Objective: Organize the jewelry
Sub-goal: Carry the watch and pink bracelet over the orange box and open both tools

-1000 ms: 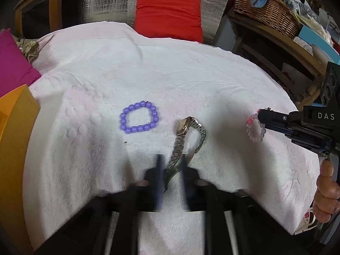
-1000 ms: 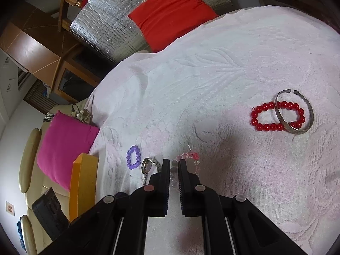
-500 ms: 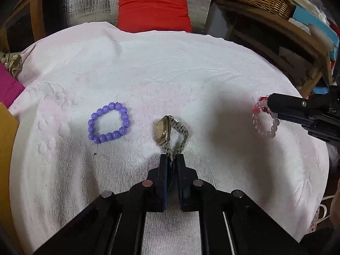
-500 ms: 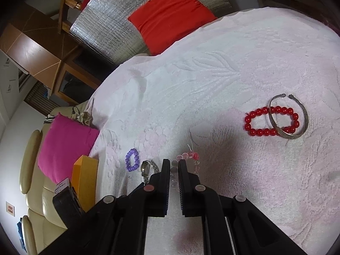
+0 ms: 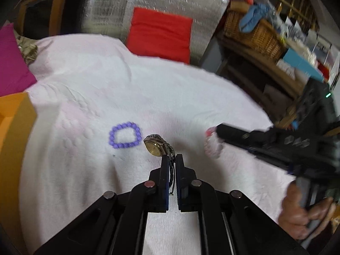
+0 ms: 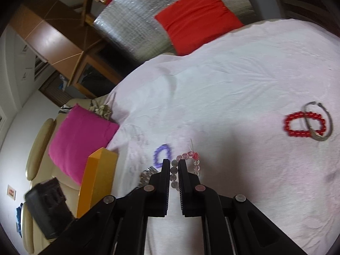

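Note:
My left gripper (image 5: 172, 159) is shut on the metal band of a gold-faced wristwatch (image 5: 156, 146), which hangs lifted off the pink-white cloth (image 5: 127, 89). A purple bead bracelet (image 5: 125, 137) lies flat just left of the watch. My right gripper (image 6: 174, 163) is shut on a pale pink bead bracelet (image 6: 189, 156), its red beads sticking out past the fingertips. In the left wrist view the right gripper (image 5: 216, 130) comes in from the right, a hand (image 5: 303, 214) holding it. The purple bracelet (image 6: 162, 155) shows beyond the right fingers too.
A red bead bracelet (image 6: 305, 124) and a silver bangle (image 6: 318, 122) lie overlapped at the right of the cloth. An orange box (image 5: 12, 127) stands at the left edge, beside a magenta cushion (image 6: 80, 131). A red cushion (image 5: 160, 35) sits at the back.
My left gripper closed on the watch band and raised the watch off the cloth. The right gripper, still shut on the pink bracelet, drifted a little; the view now sits higher.

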Motion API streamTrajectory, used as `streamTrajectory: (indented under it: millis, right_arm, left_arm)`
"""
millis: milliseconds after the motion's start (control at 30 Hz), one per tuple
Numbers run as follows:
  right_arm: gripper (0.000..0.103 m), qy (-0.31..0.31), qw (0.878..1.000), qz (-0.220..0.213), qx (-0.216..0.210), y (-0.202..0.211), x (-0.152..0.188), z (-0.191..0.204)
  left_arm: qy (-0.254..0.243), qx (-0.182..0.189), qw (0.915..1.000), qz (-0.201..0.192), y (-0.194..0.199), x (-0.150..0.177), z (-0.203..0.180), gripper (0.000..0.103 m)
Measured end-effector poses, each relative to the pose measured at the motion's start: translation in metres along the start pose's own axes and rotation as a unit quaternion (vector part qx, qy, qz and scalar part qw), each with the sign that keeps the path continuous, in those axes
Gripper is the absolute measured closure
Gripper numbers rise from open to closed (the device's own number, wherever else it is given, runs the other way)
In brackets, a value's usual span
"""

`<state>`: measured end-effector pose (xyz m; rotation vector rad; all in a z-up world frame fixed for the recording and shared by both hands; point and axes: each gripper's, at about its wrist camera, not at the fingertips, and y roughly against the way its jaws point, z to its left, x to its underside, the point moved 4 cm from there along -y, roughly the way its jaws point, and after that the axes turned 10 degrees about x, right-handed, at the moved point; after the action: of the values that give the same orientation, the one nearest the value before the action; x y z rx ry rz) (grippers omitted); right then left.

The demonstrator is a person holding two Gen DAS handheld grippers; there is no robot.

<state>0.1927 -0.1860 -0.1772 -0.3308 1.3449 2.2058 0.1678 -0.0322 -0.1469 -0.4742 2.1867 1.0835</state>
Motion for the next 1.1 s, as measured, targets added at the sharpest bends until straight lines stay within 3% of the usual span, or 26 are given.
streamTrajectory:
  millis: [233,433,567,867,1100]
  right_arm:
    - [0.094,0.016,0.999,-0.016,-0.047,0.003,0.011,0.047]
    - [0.094,0.041,0.995,-0.013,-0.092,-0.005,0.02,0.109]
    - [0.094,0.074,0.992,0.006,-0.105,-0.026,0.028,0.164]
    - [0.094,0.126,0.984,0.051,-0.118,-0.085,0.05,0.275]
    - [0.094,0.169,0.981,0.069,-0.069,-0.135,0.065,0.326]
  left_arm:
    - [0.012,-0.008,0.9964,-0.083,0.071,-0.016,0.011,0.098]
    - [0.027,-0.07,0.9839,-0.162,0.151,-0.023,0.038,0.097]
    - [0.042,-0.128,0.9725,-0.19,0.197,-0.017,0.072,0.097]
    - [0.145,-0.248,0.9446,-0.159,0.23,0.017,0.195,0.097]
    - [0.22,-0.28,0.9278,-0.113,0.224,0.043,0.254,0.097]
